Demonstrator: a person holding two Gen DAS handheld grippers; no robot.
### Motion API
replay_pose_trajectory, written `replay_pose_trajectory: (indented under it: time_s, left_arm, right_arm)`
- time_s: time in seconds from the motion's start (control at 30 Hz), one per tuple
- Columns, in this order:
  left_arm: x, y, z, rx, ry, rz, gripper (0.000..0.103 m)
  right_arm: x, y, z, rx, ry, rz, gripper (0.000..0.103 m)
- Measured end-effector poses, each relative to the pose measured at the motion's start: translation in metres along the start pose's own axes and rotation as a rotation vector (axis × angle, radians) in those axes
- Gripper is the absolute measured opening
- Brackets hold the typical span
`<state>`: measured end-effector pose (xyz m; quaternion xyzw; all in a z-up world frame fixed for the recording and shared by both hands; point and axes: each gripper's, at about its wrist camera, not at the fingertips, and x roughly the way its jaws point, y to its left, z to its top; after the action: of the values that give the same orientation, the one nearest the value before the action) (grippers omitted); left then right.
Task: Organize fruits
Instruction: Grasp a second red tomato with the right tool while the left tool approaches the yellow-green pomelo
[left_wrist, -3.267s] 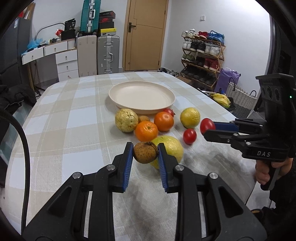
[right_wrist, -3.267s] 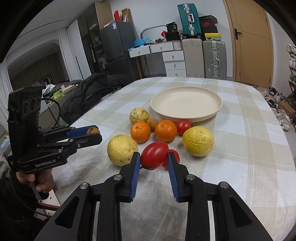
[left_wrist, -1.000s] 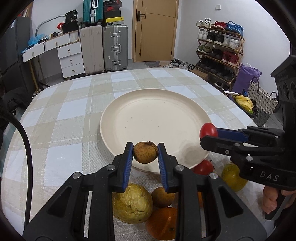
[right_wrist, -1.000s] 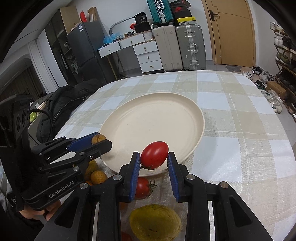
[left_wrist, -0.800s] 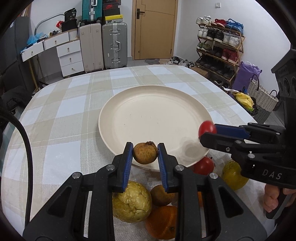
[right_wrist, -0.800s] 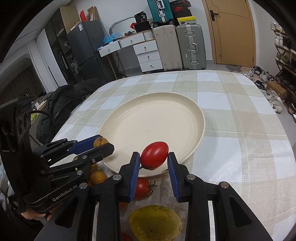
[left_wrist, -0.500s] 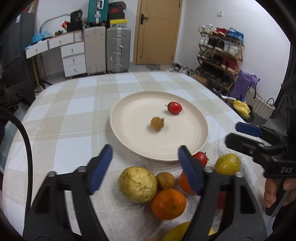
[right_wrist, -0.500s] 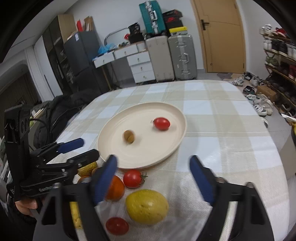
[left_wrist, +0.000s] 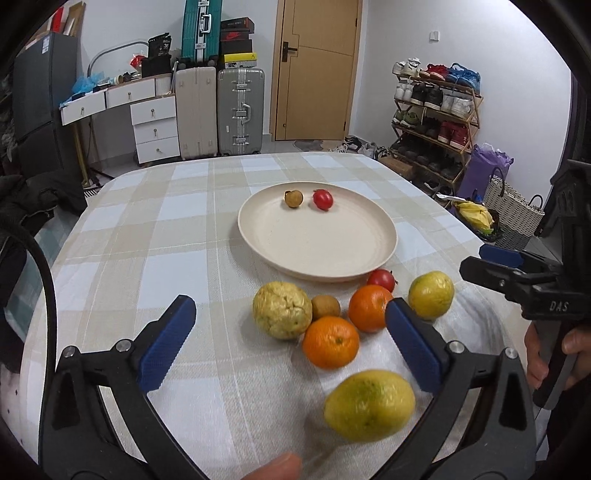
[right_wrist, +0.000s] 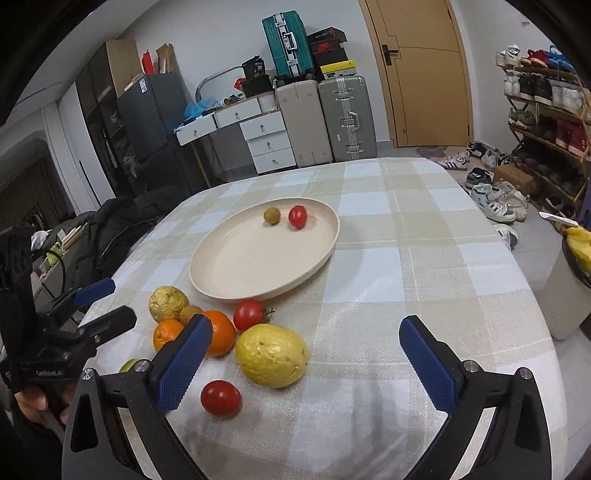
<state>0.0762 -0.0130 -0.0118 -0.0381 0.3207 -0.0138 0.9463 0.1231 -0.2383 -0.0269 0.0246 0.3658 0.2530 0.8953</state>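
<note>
Left wrist view: the left gripper (left_wrist: 290, 341) is held with its jaws spread wide and nothing between them, above the fruit heap that lies on the near side of the cream plate (left_wrist: 373, 254). The right gripper (right_wrist: 306, 362) is likewise fully open and empty. On the plate, toward its far rim, a small brown fruit (left_wrist: 293, 198) and a red tomato (left_wrist: 323, 199) are seen just beside each other, apparently not touching.

Off the plate, close against its near edge, a bumpy yellow fruit (left_wrist: 282, 314), a small brown kiwi-like fruit (left_wrist: 325, 306), two oranges (left_wrist: 331, 347), a stemmed tomato (left_wrist: 382, 279) and a greenish-yellow citrus (left_wrist: 431, 294) are packed together; a large yellow citrus (left_wrist: 369, 405) and another tomato (right_wrist: 221, 398) lie farther from the plate.

The task is judged barely begun. The main risk is judged to be rolling: the fruits are round and crowded, so one could be nudged by a descending finger and sent toward the table edge. The two pieces on the plate could also be knocked by a later drop, since they appear to lie unsupported.
</note>
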Motion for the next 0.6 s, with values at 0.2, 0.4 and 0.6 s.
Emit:
replay_pose_trajectory:
  time_s: [0.2,0.4,0.6]
  left_arm:
    - [-0.021,-0.003,-0.006,-0.005,-0.003,0.015,0.102]
    - [-0.033,-0.004,-0.012,-0.007,0.003,0.026,0.102]
    - [-0.038,-0.006,-0.014,0.004,0.015,0.029,0.102]
  right_arm:
    - [0.007,0.007,-0.006,-0.028,0.051,0.005,0.103]
    - [0.011,0.017,-0.014,-0.073,0.114,0.005,0.103]
    - [0.013,0.025,-0.021,-0.107,0.156,0.051,0.103]
